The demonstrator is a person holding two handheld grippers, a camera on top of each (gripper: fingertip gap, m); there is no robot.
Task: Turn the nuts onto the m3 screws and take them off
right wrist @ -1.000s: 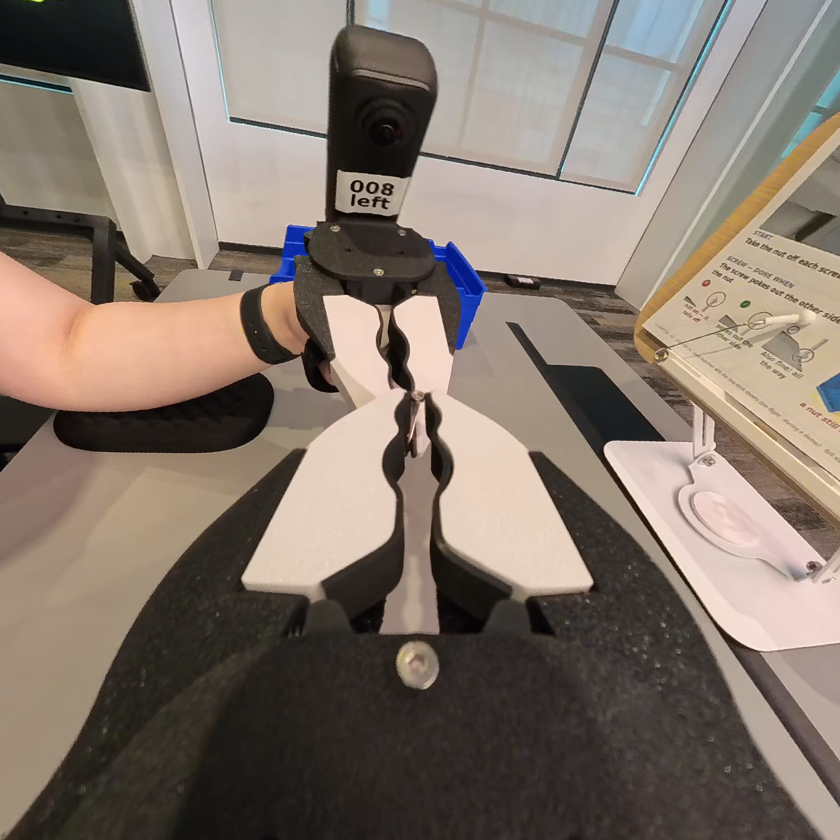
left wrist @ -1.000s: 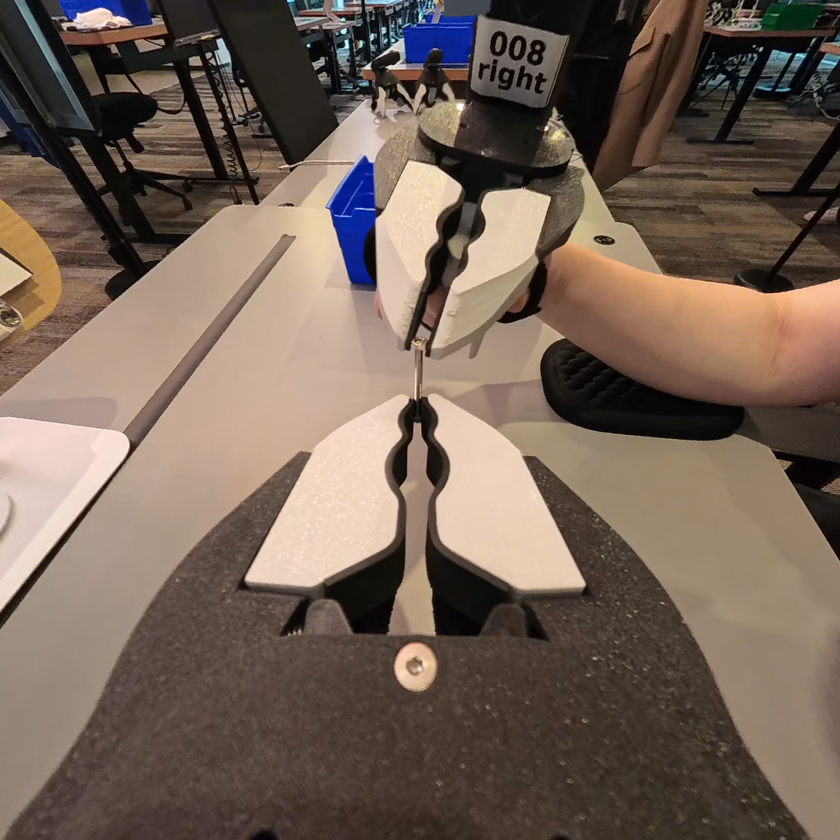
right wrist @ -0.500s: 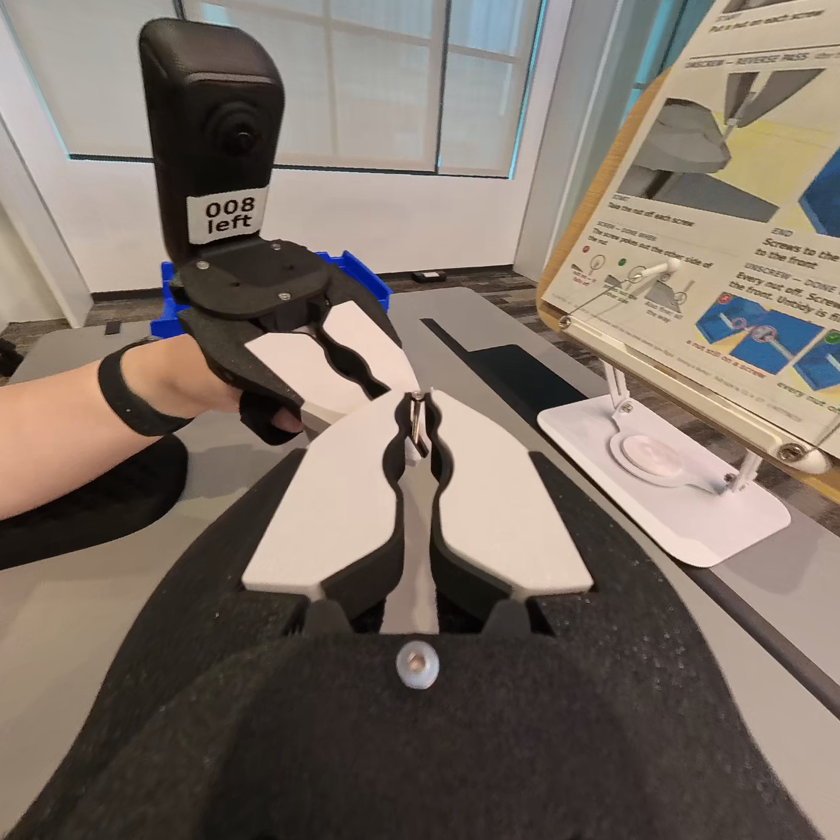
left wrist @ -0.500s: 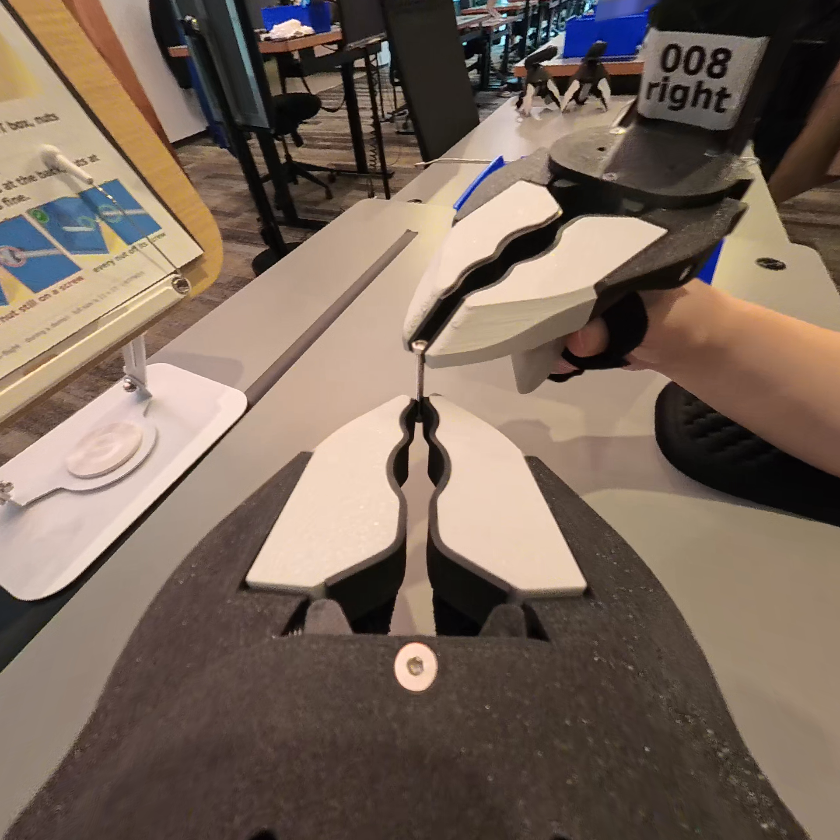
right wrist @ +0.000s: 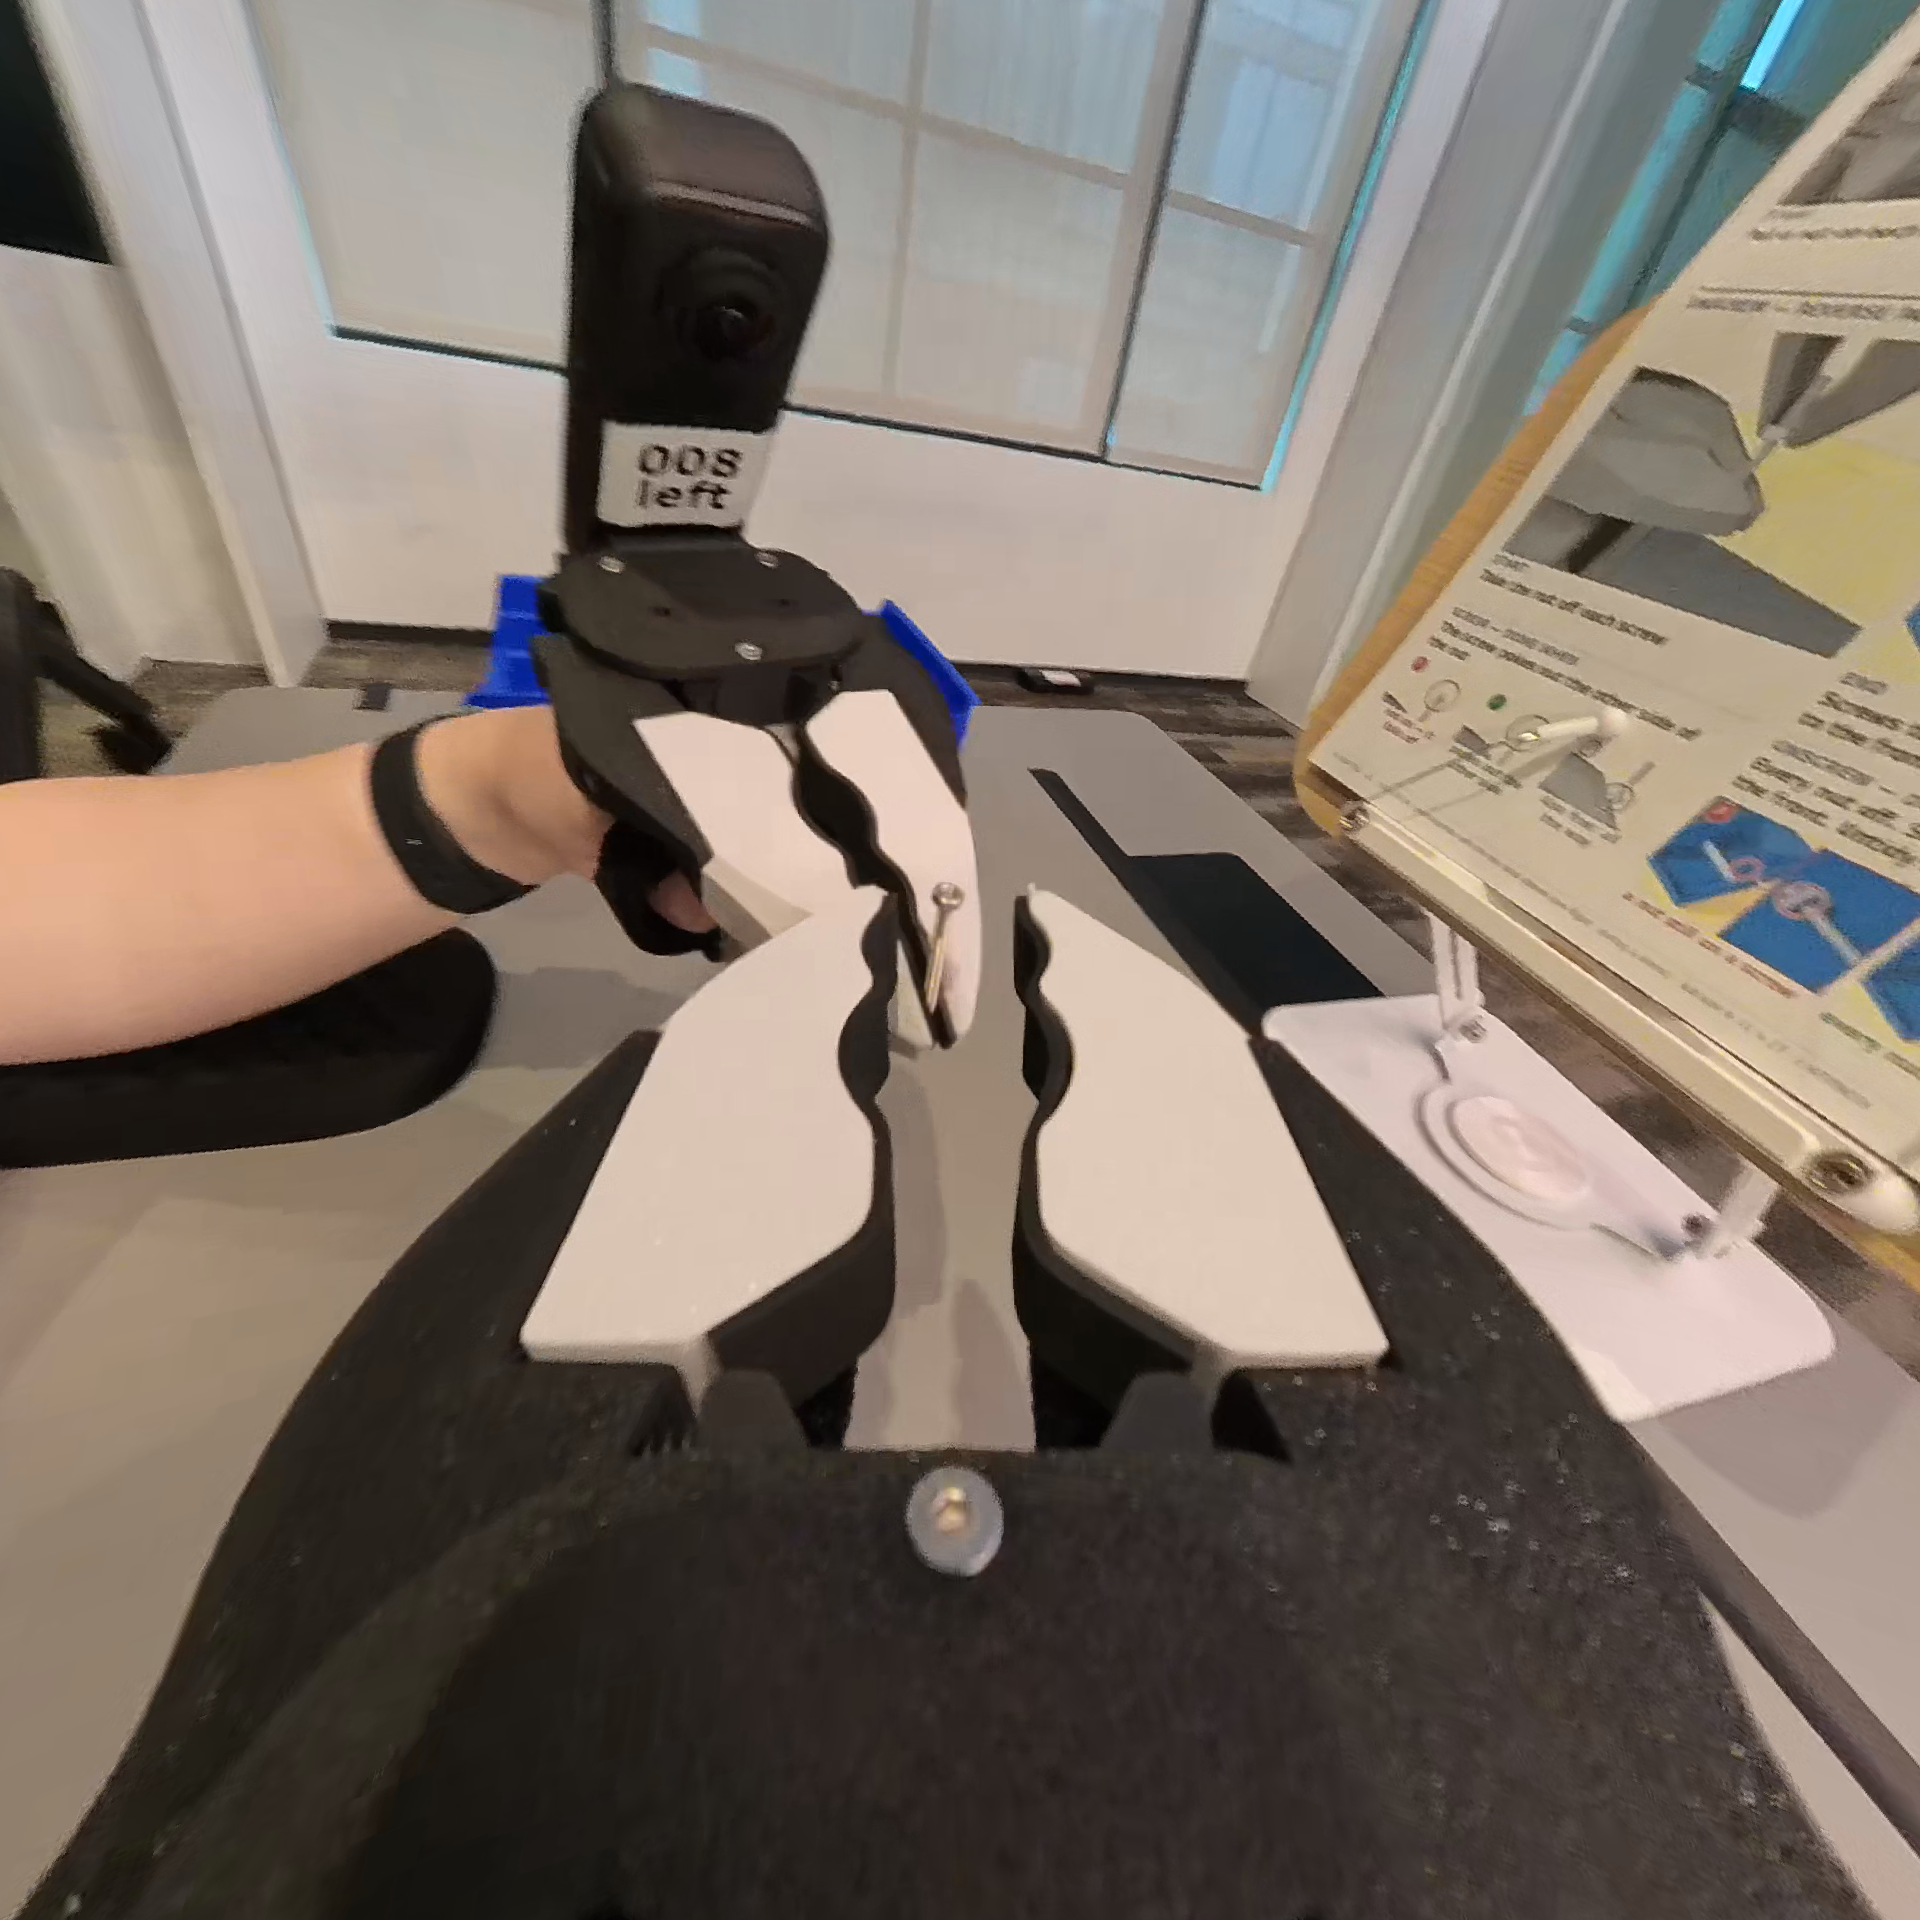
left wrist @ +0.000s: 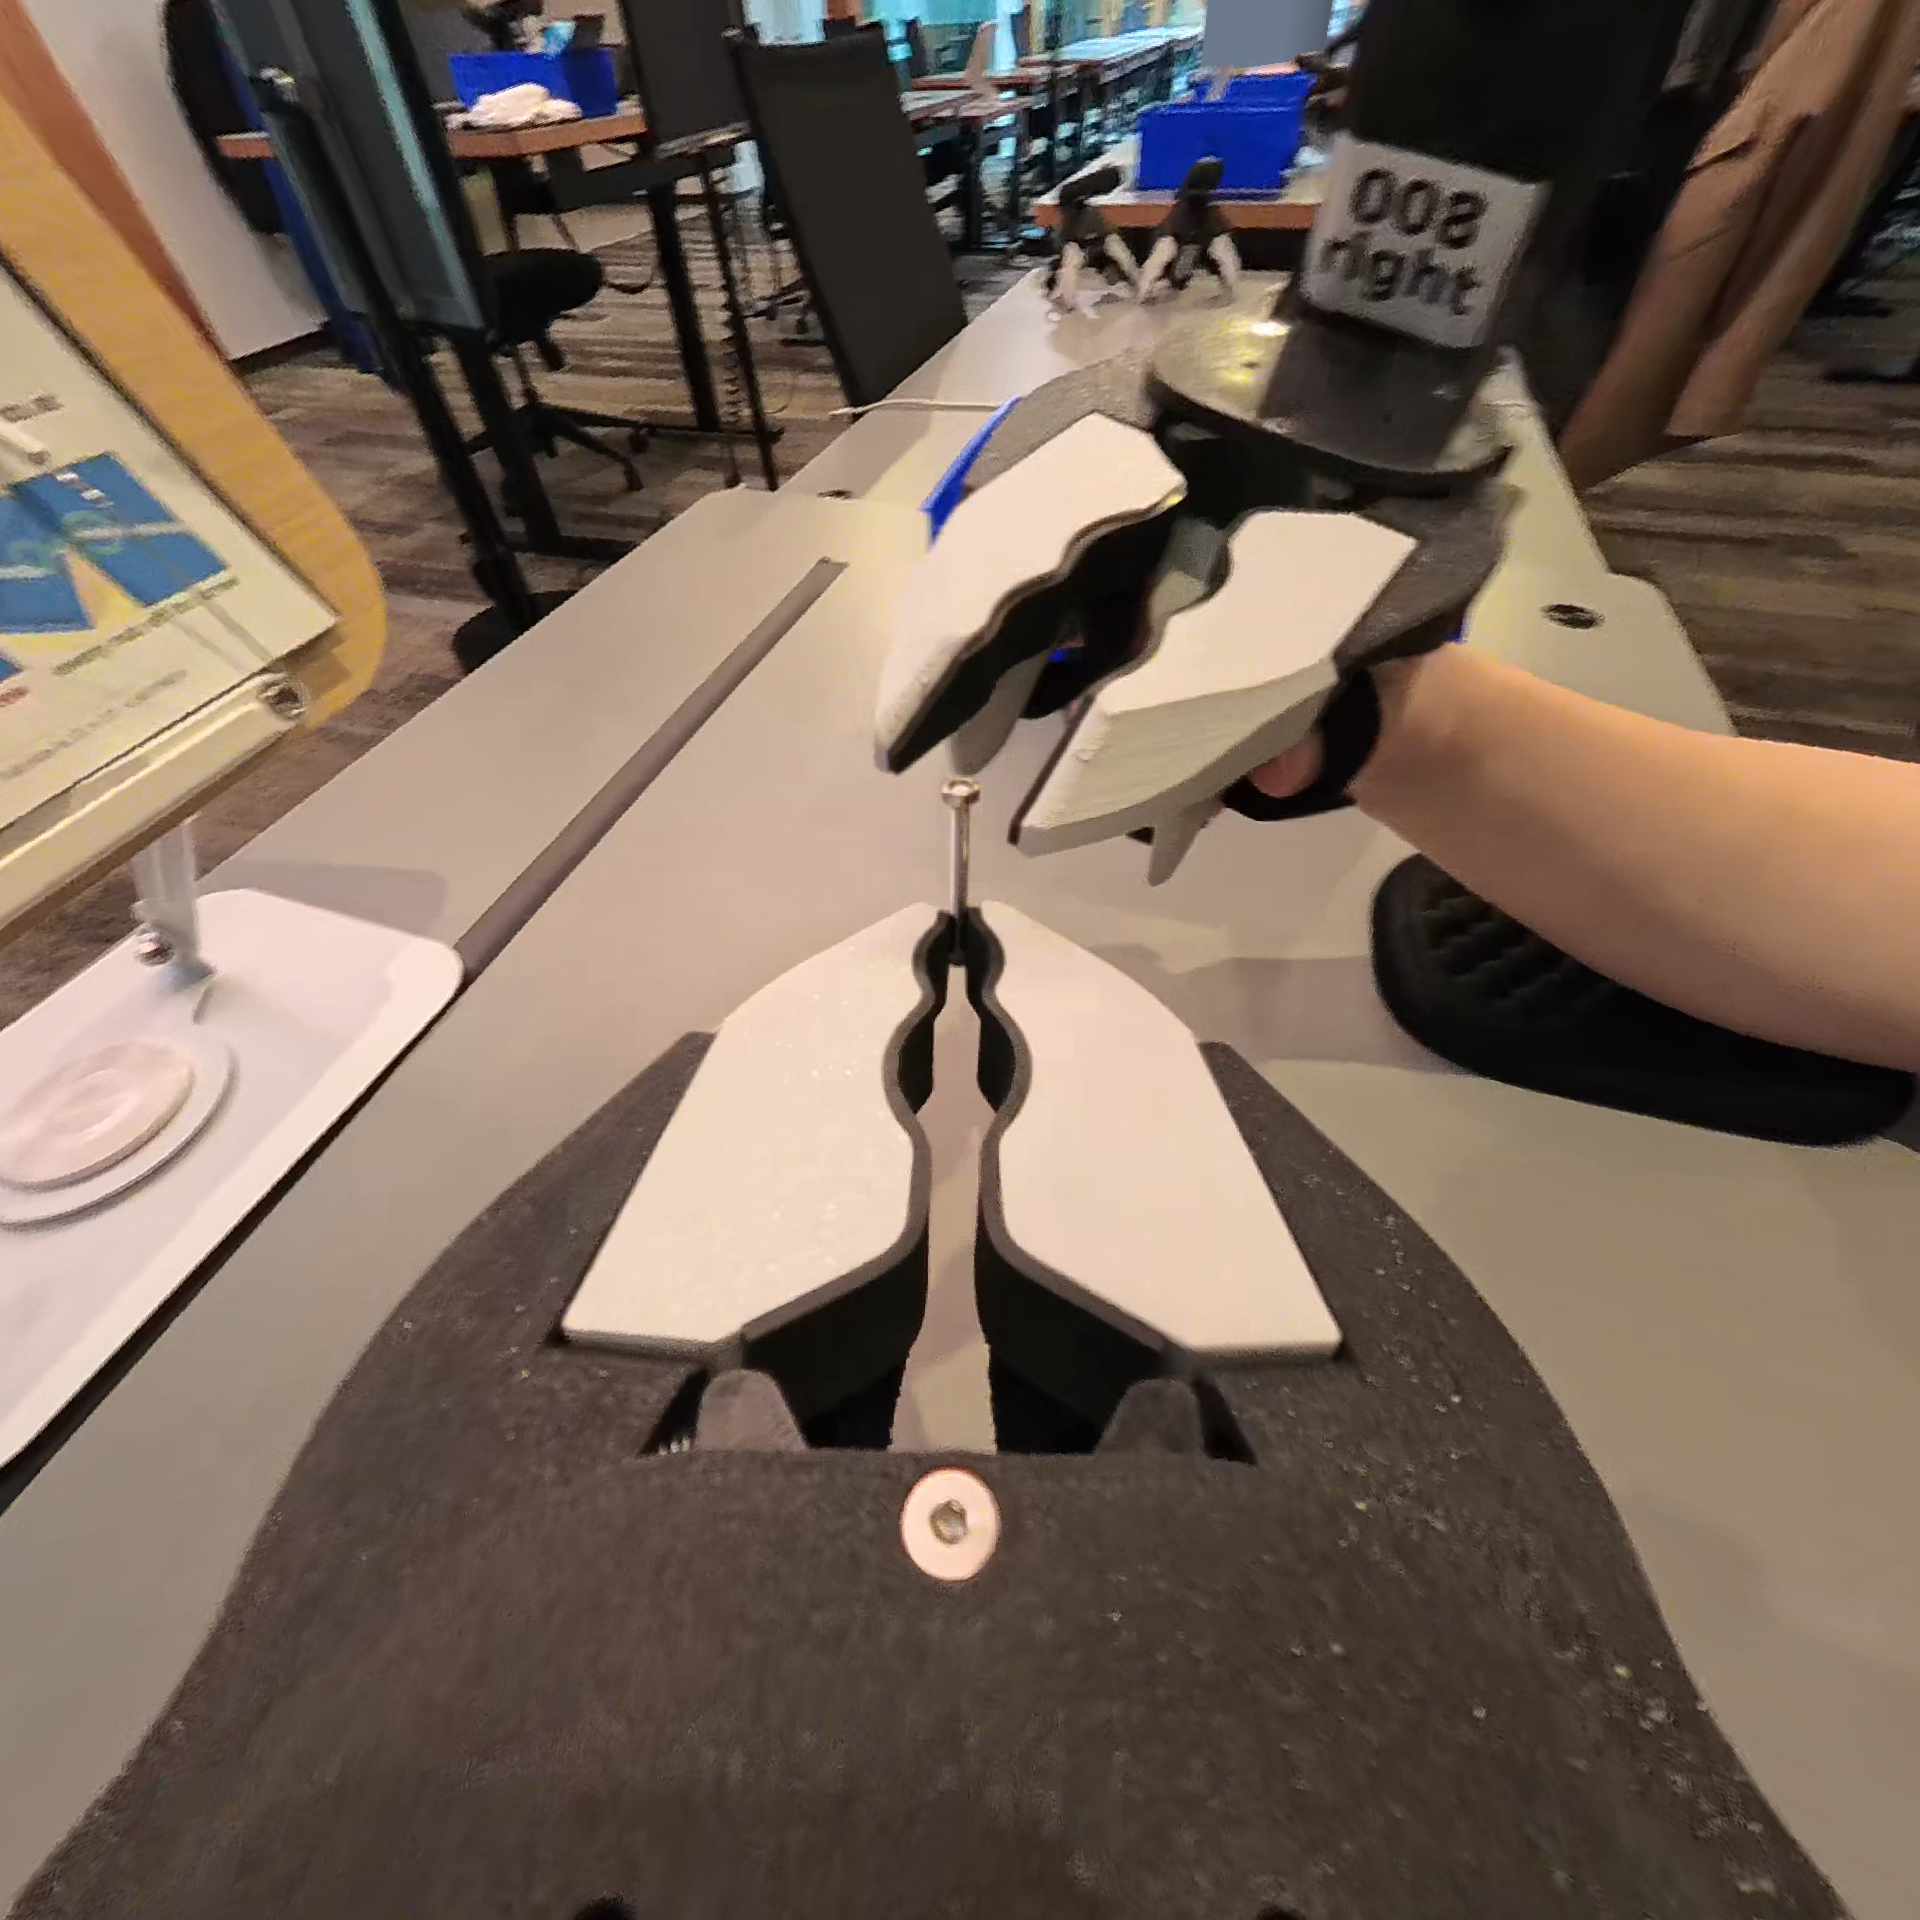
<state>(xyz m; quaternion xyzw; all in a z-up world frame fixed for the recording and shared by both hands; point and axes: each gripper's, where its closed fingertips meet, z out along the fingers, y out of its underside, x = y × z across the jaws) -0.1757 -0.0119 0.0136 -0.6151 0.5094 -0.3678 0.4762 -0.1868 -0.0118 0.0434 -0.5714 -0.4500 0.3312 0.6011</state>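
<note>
The grey table (left wrist: 623, 831) runs wide and bare between the white stand base (left wrist: 260, 1018) at its left edge and the black wrist pad (left wrist: 1621, 1039) on the right, leaving open room around the grippers. The right gripper (left wrist: 956, 790), tilted down from a hand (left wrist: 1382, 727) whose forearm lies over the pad, has its jaws spread apart just above the screw head. The left gripper (left wrist: 958, 920) pinches the lower end of an upright screw (left wrist: 958, 842) at its tips
</note>
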